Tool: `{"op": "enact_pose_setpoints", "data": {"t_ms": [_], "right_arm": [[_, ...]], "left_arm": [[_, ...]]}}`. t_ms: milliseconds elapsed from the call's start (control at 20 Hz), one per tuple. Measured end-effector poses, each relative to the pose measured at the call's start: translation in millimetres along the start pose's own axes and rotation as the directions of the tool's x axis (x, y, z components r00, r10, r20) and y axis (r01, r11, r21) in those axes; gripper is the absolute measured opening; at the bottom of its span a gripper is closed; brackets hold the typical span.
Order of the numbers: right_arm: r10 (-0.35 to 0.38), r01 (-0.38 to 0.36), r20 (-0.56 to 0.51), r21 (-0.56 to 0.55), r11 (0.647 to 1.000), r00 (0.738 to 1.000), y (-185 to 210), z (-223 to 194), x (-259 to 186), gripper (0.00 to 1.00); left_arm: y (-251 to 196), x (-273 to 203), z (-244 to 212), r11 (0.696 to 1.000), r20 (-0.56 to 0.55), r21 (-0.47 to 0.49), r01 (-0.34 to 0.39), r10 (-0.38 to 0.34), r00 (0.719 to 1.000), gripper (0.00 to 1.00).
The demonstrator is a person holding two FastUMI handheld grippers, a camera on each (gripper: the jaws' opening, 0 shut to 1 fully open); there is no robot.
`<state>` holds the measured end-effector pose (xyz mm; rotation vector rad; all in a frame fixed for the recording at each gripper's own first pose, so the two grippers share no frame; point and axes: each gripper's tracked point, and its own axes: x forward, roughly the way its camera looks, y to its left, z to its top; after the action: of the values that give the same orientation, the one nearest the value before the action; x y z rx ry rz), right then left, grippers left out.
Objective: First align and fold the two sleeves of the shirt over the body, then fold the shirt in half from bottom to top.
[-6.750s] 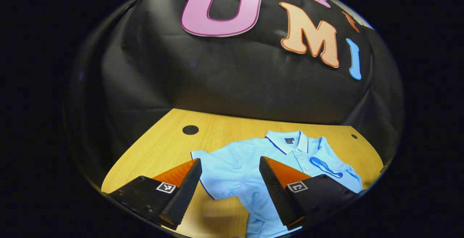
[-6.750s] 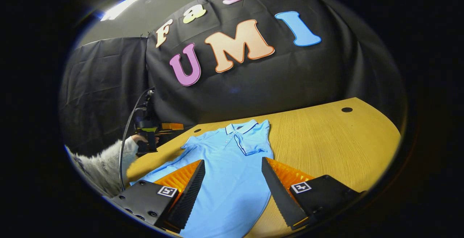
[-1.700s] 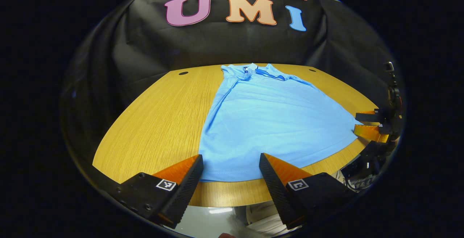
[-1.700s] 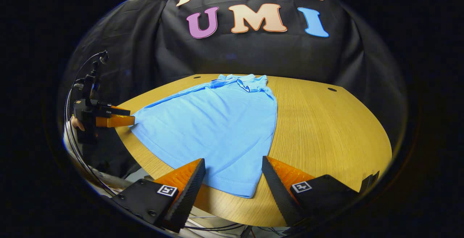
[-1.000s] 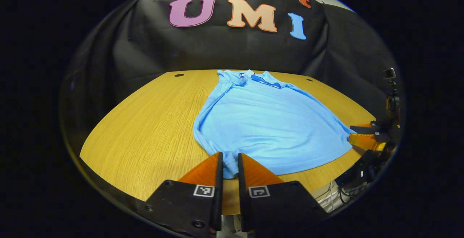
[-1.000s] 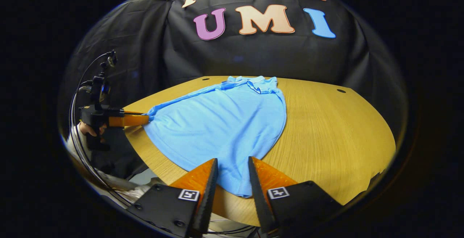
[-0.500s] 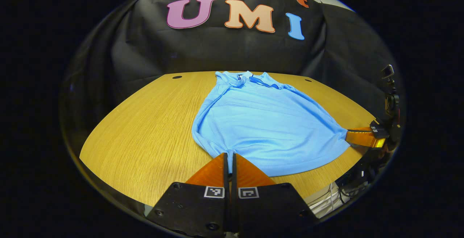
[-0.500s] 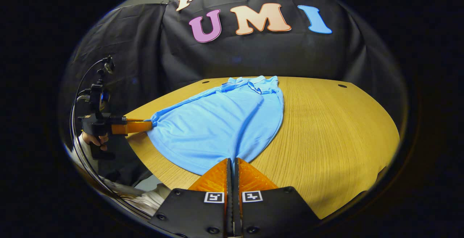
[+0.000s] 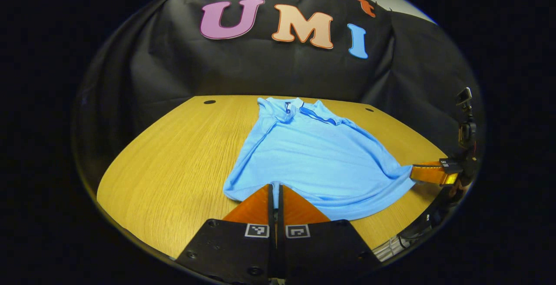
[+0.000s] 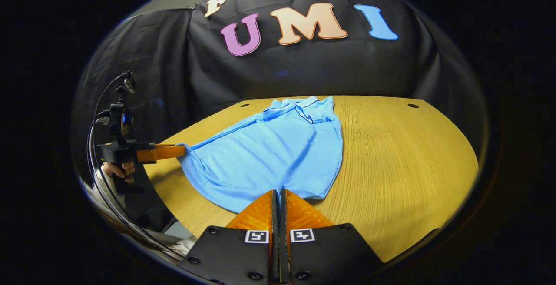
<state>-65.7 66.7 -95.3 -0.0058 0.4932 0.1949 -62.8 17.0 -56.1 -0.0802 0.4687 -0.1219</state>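
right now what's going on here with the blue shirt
A person is folding a light blue polo shirt on a wooden table with two handheld grippers. The left gripper and the right gripper are each shut on a corner of the shirt's bottom hem, with the collar at the far end. Both sleeves look already tucked over the body, so the bottom-to-top fold seems about to begin.

Black housings (image 9: 278, 250) — square tags, screws.
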Motion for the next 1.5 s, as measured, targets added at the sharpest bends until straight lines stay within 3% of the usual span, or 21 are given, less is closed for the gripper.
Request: {"op": "enact_pose_setpoints", "data": {"t_ms": [350,800,1200,1500], "right_arm": [[-0.028,0.028,0.002,0.038,0.999,1.0,-20,50,40,0.04],[-0.08,0.08,0.01,0.042,0.996,0.997,-57,151,117,0.03],[-0.158,0.155,0.047,0.069,0.986,0.986,-93,217,199,0.04],[-0.247,0.244,0.059,0.06,0.968,0.967,-130,234,276,0.03]], "left_arm": [[11,43,56,1.0,0.022,-0.018,-0.008,0.008,1.0,0.0],[38,127,129,0.999,0.057,-0.015,-0.051,0.052,0.997,0.0],[75,209,185,0.986,0.128,-0.071,-0.151,0.16,0.979,0.0],[95,272,199,0.975,0.138,-0.1,-0.2,0.213,0.967,0.0]]}}
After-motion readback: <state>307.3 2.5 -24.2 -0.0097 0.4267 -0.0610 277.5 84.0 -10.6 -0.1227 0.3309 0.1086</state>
